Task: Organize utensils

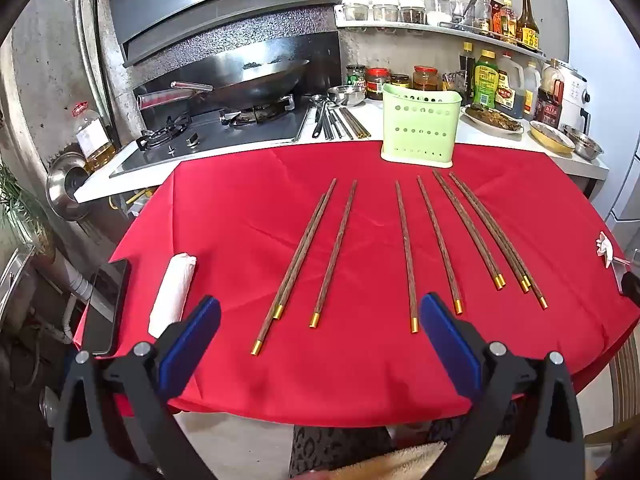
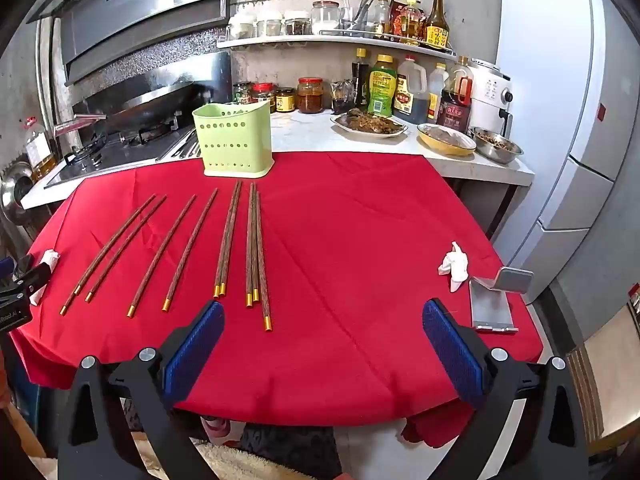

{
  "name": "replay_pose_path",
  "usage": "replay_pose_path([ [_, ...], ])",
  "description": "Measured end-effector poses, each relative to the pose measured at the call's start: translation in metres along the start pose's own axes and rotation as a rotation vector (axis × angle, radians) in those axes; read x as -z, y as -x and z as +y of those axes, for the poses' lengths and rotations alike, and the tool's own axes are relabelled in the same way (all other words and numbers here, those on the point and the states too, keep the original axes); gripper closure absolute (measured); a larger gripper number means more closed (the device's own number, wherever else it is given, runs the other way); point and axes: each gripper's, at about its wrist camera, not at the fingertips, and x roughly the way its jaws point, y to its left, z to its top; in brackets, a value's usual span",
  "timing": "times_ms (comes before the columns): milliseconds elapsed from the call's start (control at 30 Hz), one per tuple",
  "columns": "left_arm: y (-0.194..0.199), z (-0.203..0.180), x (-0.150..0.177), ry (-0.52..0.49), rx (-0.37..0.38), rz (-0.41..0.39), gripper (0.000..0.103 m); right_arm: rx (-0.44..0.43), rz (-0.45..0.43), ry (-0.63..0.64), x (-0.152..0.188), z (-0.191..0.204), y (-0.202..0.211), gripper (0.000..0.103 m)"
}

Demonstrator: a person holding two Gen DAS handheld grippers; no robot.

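red cloth point(image 1: 248, 216) is covering the table and taking up most of both views, its near edge hanging over toward the camera. kitchen counter point(image 2: 312, 132) is running along the cloth's far side, with a stove and wok point(image 1: 256, 80) sitting at the left and bottles and jars crowding the back wall.

green perforated utensil holder point(image 1: 420, 128) is standing upright at the far edge of the cloth, just where cloth meets counter.

wooden chopsticks point(image 1: 334, 252) with gold tips are lying flat on the cloth in front of the holder, fanned out with gold ends pointing toward the near edge. some are lying singly and apart; others are lying in touching pairs or a small bunch toward the right of the spread. none are sitting in the holder.

left gripper point(image 1: 320, 320) is hovering above the near part of the cloth, jaws spread wide, nothing between the blue pads. right gripper point(image 2: 323, 324) is doing the same further right, jaws wide and empty, the rightmost chopstick bunch lying just beyond its left pad.

dark phone point(image 1: 106, 304) is lying at the cloth's left edge, a rolled white towel point(image 1: 174, 292) beside it. metal phone stand point(image 2: 494, 300) and a crumpled tissue point(image 2: 454, 264) are sitting at the right.
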Motion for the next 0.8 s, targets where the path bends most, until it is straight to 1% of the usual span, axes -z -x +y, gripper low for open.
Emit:
replay_pose_path([
  [267, -0.0030, 0.0037, -0.0013, 0.001, -0.004, 0.005, 0.006, -0.012, 0.001, 0.002, -0.0007, -0.0001, -0.0010, 0.006],
  [300, 0.0029, 0.0004, -0.0013, -0.003, -0.006, -0.002, 0.006, -0.002, 0.001, 0.004, 0.0010, 0.0010, -0.0020, 0.006],
  [533, 0.0069, -0.0054, -0.0007, -0.007, -0.003, 0.001, 0.006, -0.001, 0.000, 0.001, -0.0007, -0.0004, -0.0015, 0.006],
  [567, 0.0016, 0.0007, -0.0036, -0.005, 0.000, 0.002, 0.006, -0.001, 0.002, 0.001, -0.0004, -0.0008, -0.0020, 0.006],
  [800, -0.0016, 0.0000, -0.0025, -0.004, -0.002, 0.002, 0.006, 0.003, 0.007, 0.002, -0.0023, 0.0022, -0.0034, 0.006],
])
